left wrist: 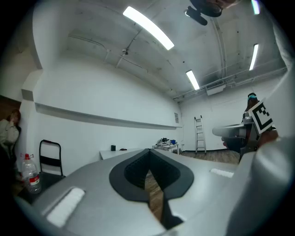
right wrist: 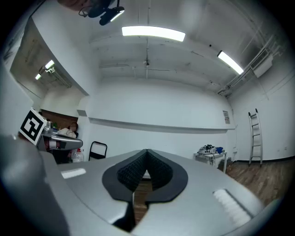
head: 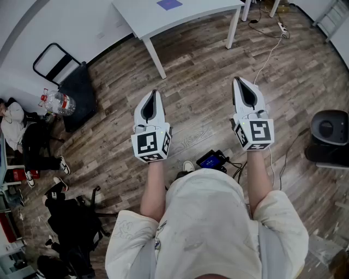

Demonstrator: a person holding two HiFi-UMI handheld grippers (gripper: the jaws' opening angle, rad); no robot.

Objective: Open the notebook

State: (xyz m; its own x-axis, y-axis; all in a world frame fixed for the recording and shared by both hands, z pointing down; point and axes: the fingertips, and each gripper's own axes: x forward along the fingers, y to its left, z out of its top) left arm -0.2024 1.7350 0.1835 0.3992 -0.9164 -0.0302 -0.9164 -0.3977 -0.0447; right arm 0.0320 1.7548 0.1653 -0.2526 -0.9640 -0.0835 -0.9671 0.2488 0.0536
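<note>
A purple notebook (head: 169, 4) lies closed on the white table (head: 147, 19) at the far edge of the head view, well ahead of both grippers. My left gripper (head: 154, 93) is held level over the wooden floor, its jaws shut with nothing between them. My right gripper (head: 239, 81) is level beside it, also shut and empty. In the left gripper view the tips (left wrist: 148, 150) meet, and the right gripper (left wrist: 233, 132) shows at the right. The right gripper view has its own tips (right wrist: 146, 151) closed and the left gripper (right wrist: 62, 134) at the left.
A water bottle (head: 59, 102) and a black folding cart (head: 76, 90) stand at the left wall, near a seated person (head: 12, 124). A black bin (head: 328, 136) is at the right, bags (head: 73, 220) at the lower left. A cable and power strip (head: 282, 26) run past the table. A ladder (left wrist: 201, 133) leans far off.
</note>
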